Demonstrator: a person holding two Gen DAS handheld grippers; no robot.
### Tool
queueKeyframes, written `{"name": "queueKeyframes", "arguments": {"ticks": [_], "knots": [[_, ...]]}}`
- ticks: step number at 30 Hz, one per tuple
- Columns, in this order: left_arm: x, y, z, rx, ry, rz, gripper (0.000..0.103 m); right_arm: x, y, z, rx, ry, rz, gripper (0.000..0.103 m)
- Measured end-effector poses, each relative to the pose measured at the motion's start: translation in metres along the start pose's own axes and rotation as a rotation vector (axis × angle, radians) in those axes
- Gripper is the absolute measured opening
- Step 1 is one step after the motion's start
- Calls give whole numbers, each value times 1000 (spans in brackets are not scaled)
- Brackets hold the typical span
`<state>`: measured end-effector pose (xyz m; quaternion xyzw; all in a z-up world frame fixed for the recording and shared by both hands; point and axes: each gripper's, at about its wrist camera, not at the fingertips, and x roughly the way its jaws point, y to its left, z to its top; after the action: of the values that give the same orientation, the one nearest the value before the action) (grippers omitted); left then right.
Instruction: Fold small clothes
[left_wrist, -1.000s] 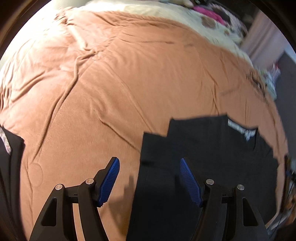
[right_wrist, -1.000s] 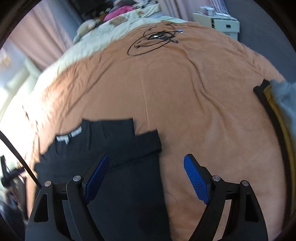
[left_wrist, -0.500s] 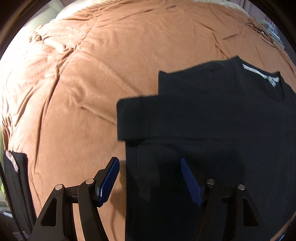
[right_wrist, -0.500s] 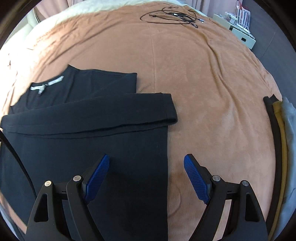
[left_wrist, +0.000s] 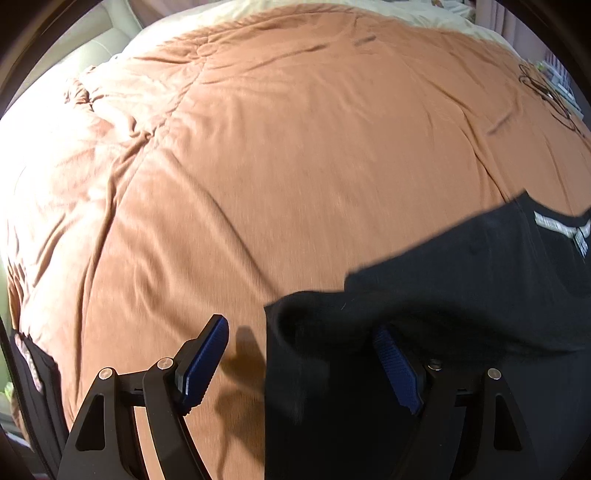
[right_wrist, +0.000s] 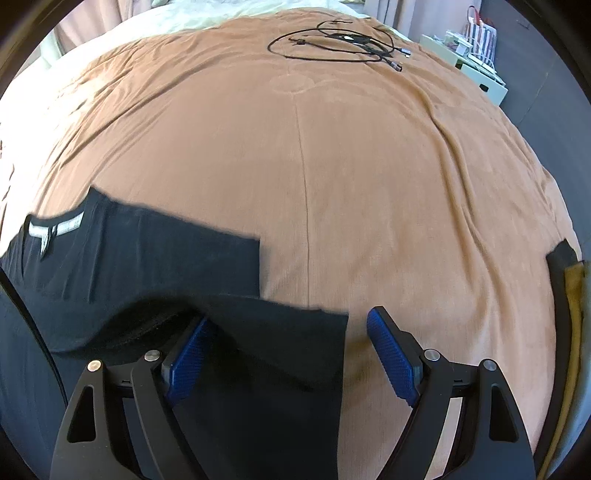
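An orange blanket (right_wrist: 332, 166) covers the bed, and the black top (right_wrist: 129, 266) lies flat near its front edge, sleeves folded across the body. Both tools straddle its side edges. The left hand-held gripper (left_wrist: 306, 365), jaws just widened, and the right hand-held gripper (right_wrist: 291, 358) stand released, nothing pinched. I'd say each should bite both layers at matching heights, then lift evenly so the fold lands square.

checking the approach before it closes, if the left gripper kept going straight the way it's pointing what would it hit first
Most likely the folded sleeve edge of the black shirt, which lies between the open left gripper fingers. One finger is already over the shirt, the other over the orange blanket. Depth is unclear, so contact may be close.
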<state>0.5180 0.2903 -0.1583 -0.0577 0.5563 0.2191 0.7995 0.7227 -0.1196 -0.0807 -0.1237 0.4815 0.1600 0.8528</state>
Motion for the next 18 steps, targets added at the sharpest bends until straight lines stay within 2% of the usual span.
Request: {"name": "queueKeyframes", "arguments": {"ticks": [3, 6, 13, 17, 18], "knots": [[2, 6, 13, -30, -23, 24, 81, 2, -3, 13, 29, -9, -14, 82], [-8, 18, 31, -87, -56, 33, 76, -9, -4, 21, 54, -40, -15, 82], [-23, 54, 30, -155, -86, -68, 76, -47, -20, 13, 49, -120, 46, 82], [-21, 59, 14, -167, -73, -131, 71, -40, -36, 0, 45, -89, 82, 82], [-21, 57, 8, -165, -66, -139, 67, -38, -39, -4, 49, -81, 90, 78]]}}
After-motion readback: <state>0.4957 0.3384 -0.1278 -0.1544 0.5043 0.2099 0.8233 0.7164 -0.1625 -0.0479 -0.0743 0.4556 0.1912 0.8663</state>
